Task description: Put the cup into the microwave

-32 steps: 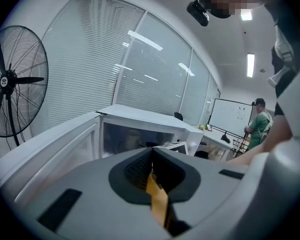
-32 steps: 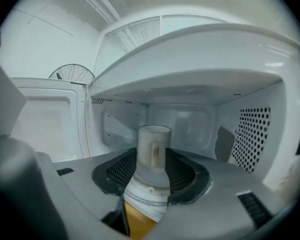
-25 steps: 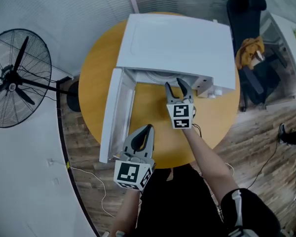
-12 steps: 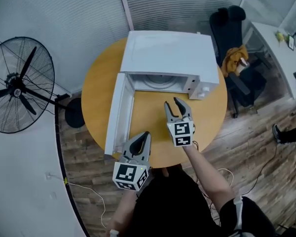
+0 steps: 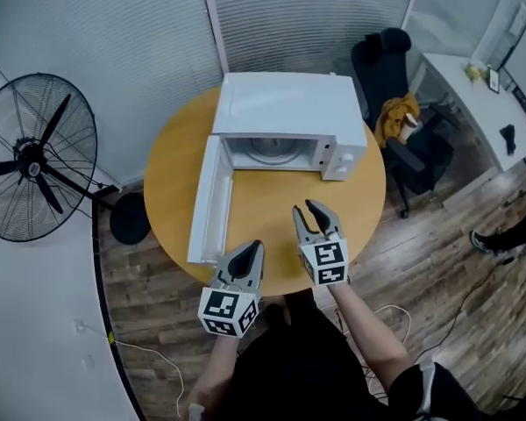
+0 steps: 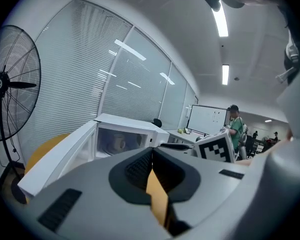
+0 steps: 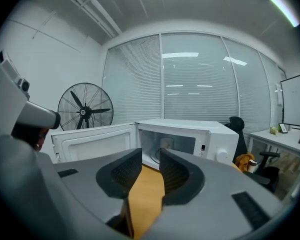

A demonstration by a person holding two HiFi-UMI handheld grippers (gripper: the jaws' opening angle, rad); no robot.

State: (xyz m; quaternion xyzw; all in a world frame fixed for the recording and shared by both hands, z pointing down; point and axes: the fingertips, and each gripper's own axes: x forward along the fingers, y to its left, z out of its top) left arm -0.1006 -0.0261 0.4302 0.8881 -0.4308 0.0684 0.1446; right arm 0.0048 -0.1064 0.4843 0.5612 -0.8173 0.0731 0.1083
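left tool (image 5: 255, 248) clenched empty, right tool (image 5: 304, 209) closing on nothing; if i slam the microwave door (image 5: 206, 202), the cup (image 7: 166, 143) inside may tip.

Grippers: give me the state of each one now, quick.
Left gripper: shut, jaws together, nothing held.
Right gripper: open, jaws closing, nothing between them.

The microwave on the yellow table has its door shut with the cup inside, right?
Not quite. The door of the microwave is open, not shut: the head view shows it swung out to the left. The cup does stand inside, as you said.
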